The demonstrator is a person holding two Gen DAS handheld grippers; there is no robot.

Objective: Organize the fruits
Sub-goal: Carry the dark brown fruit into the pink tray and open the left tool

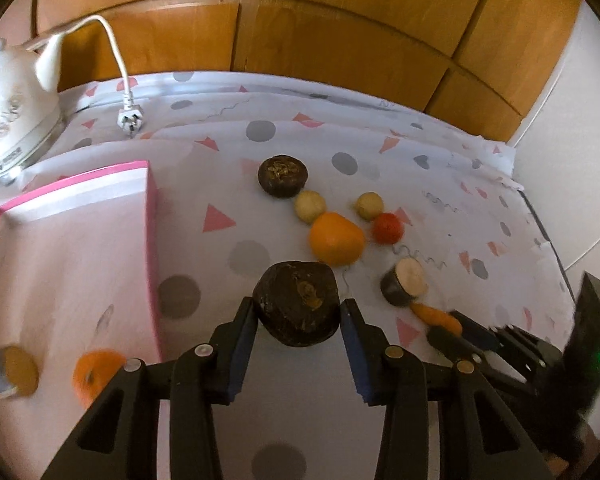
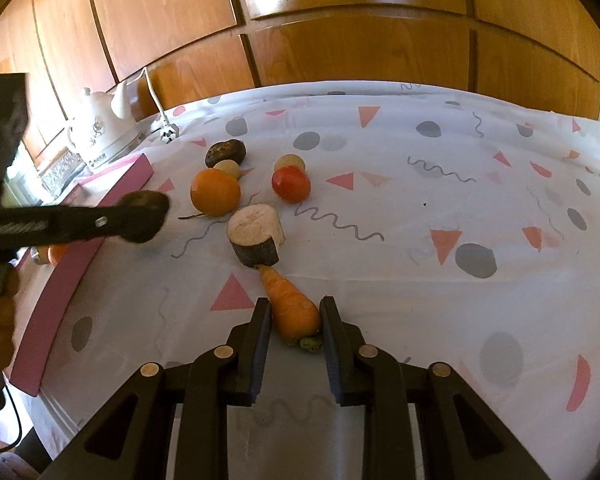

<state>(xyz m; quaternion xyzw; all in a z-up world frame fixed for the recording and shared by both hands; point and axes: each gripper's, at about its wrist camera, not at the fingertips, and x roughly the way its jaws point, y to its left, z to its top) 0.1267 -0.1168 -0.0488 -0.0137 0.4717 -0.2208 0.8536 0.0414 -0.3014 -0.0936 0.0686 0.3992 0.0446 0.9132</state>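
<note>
My left gripper (image 1: 298, 306) is shut on a dark brown round fruit (image 1: 296, 304) and holds it off the cloth, beside the pink box (image 1: 153, 240). The right wrist view shows that gripper (image 2: 152, 220) with the dark fruit (image 2: 146, 200) over the box's edge (image 2: 80, 256). My right gripper (image 2: 295, 304) is shut on the thick end of a carrot (image 2: 294, 312) lying on the cloth. Loose on the cloth are an orange (image 1: 336, 240), a red tomato (image 1: 387, 228), two small yellow fruits (image 1: 310, 207), a second dark fruit (image 1: 283, 176) and a cut root piece (image 1: 405, 282).
Inside the pink box lie an orange fruit (image 1: 98, 372) and a cut piece (image 1: 14, 372). A white kettle (image 1: 12, 120) and its plug (image 1: 130, 120) stand at the back left. Wooden cabinet doors (image 1: 340, 40) close the far side.
</note>
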